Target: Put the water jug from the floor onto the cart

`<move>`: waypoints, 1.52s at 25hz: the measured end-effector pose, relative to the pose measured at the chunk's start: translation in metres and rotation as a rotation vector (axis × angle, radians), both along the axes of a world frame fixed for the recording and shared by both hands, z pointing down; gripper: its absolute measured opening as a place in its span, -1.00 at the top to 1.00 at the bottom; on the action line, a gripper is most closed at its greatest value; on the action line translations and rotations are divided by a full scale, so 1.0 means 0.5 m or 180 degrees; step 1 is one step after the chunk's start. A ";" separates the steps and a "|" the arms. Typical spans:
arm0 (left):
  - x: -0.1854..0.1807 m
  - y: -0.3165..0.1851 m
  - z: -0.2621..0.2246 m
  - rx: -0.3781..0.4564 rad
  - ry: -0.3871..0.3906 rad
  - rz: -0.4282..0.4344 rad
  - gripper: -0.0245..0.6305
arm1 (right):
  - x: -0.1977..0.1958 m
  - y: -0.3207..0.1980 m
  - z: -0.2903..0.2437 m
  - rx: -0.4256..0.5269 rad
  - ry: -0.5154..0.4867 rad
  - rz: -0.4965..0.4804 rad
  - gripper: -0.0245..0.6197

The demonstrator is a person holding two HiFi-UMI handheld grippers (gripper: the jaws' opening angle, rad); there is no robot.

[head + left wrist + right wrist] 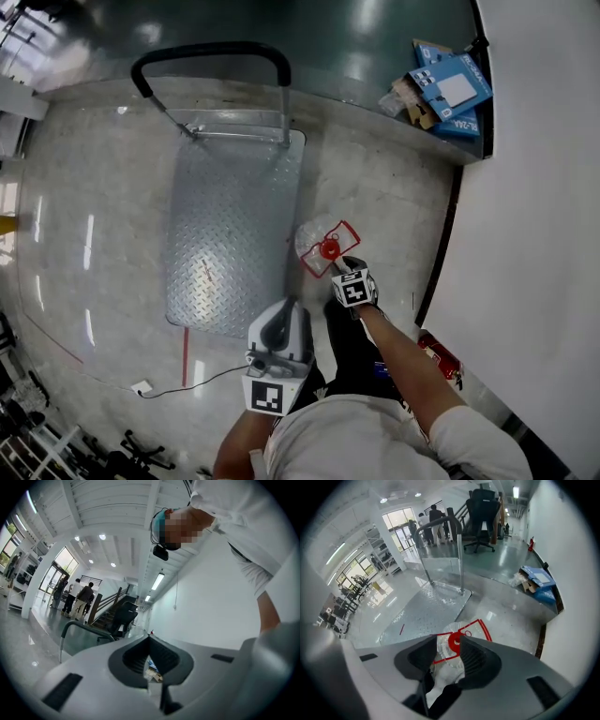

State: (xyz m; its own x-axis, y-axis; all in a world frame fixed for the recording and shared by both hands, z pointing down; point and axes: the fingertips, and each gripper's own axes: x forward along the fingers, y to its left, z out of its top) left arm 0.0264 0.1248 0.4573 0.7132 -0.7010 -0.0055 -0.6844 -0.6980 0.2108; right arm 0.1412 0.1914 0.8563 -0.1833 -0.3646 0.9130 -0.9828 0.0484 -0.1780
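The cart [234, 234] lies at eleven o'clock of my left tongs [281, 309], which are closed on nothing. The water jug [319, 242] stands on the floor [375, 197] at the cart's three o'clock. My right tongs [343, 265] hover over the jug, parted, with its red cap [453, 641] between them.

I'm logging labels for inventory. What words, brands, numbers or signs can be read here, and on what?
No text can be read in any view.
Blue boxes: white print along an edge, too small and blurred to read.
Jug: red frame and cap, no legible text.
Cart: no lettering visible.
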 end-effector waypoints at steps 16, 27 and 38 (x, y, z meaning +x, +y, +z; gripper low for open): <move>-0.079 -0.007 0.167 -0.0404 -0.0091 -0.0224 0.92 | 0.003 -0.023 0.259 -0.0550 0.0126 0.0022 0.04; -0.091 -0.007 0.192 -0.0492 -0.0066 -0.0272 0.92 | 0.001 -0.029 0.307 -0.0673 0.0072 0.0007 0.01; -0.126 -0.003 0.167 -0.0410 -0.0070 -0.0336 0.92 | -0.016 -0.031 0.270 -0.0728 0.0303 -0.0162 -0.01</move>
